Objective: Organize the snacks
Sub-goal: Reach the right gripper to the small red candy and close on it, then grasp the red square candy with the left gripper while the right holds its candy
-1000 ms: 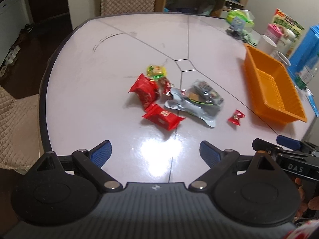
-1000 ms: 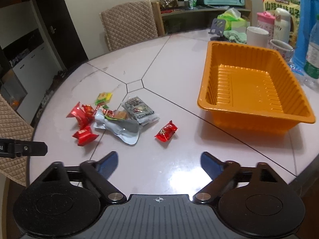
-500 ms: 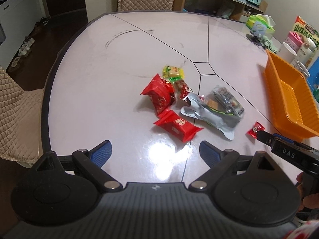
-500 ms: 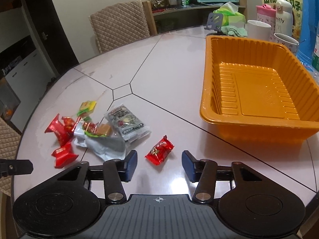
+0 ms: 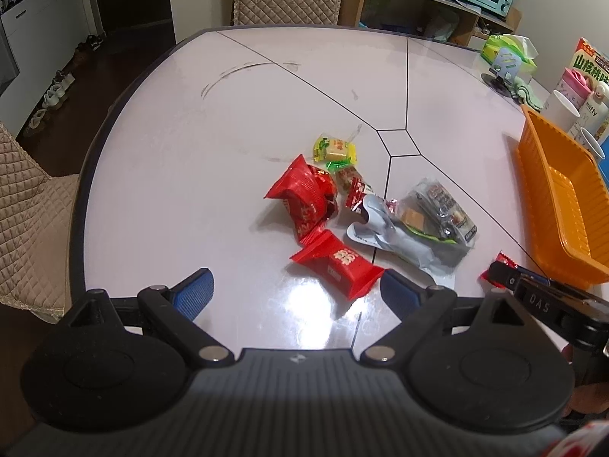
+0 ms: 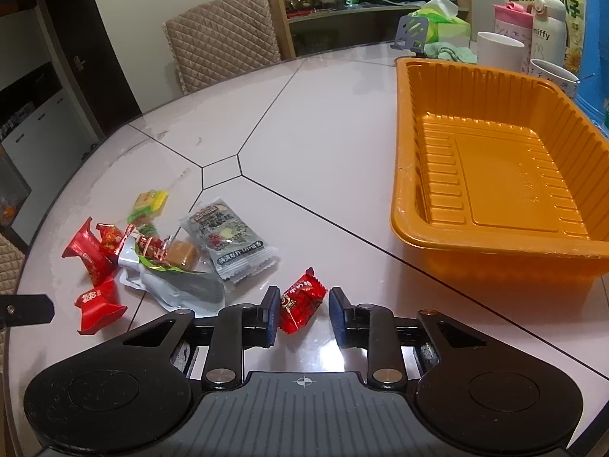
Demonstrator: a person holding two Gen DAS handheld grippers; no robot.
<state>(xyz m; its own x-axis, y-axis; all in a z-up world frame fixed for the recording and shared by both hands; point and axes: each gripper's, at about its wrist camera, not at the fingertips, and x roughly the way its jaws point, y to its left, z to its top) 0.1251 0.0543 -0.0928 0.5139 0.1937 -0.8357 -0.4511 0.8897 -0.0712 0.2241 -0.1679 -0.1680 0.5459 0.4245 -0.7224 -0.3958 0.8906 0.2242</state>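
Observation:
A pile of snack packets lies on the white table: red packets (image 5: 304,198), a flat red packet (image 5: 337,262), a yellow-green candy (image 5: 335,149) and grey pouches (image 5: 422,224). My left gripper (image 5: 295,291) is open just short of the flat red packet. My right gripper (image 6: 300,314) is narrowly open with a small red candy (image 6: 300,302) between its pads, resting on the table. The left pad (image 6: 272,314) is close to the candy; a gap shows on the right. The empty orange tray (image 6: 495,167) stands to the right.
Mugs (image 6: 498,49), a bottle, a seed bag (image 6: 548,0) and a tissue box (image 6: 441,23) stand behind the tray. A quilted chair (image 6: 224,53) is at the far side. The table edge curves at the left (image 5: 91,175). The right gripper shows in the left wrist view (image 5: 533,293).
My right gripper moved down and forward around the small red candy and narrowed its jaws. My left gripper moved closer to the red packets, still open.

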